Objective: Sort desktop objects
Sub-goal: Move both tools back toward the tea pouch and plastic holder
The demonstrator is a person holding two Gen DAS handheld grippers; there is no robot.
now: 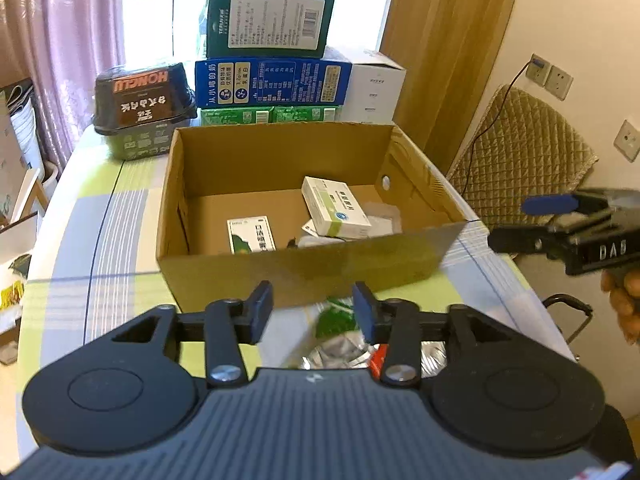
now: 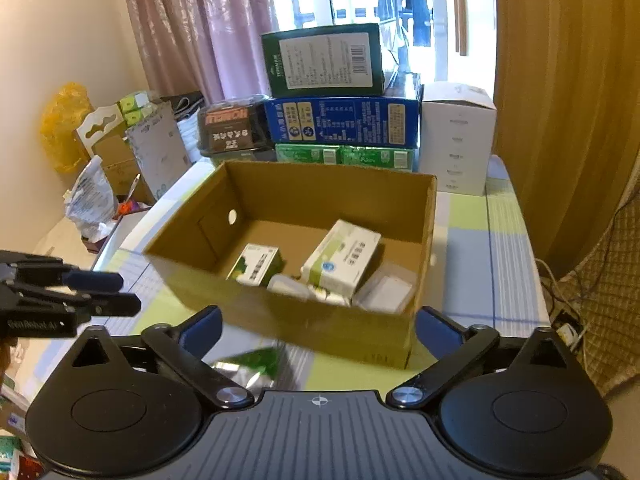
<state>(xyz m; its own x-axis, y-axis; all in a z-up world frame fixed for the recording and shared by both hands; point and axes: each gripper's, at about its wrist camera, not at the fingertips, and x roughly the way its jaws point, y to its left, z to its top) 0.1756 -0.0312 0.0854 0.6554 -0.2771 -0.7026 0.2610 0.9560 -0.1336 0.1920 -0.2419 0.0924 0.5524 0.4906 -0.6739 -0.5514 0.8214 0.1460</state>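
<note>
Foil packet (image 1: 340, 340): lies on the surface, low in the frame, waiting to be sorted.
Cardboard box (image 1: 304, 268): middle of frame, already holds small boxes.
Left gripper (image 1: 314, 310): open over the packet, nothing held.
Right gripper (image 2: 318, 330): wide open, nothing held.

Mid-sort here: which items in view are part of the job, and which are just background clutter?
Job items: cardboard box; white medicine carton and green-white carton inside it; foil packets on the table; left gripper; right gripper.

Clutter: stacked cartons; black tub; quilted chair.
</note>
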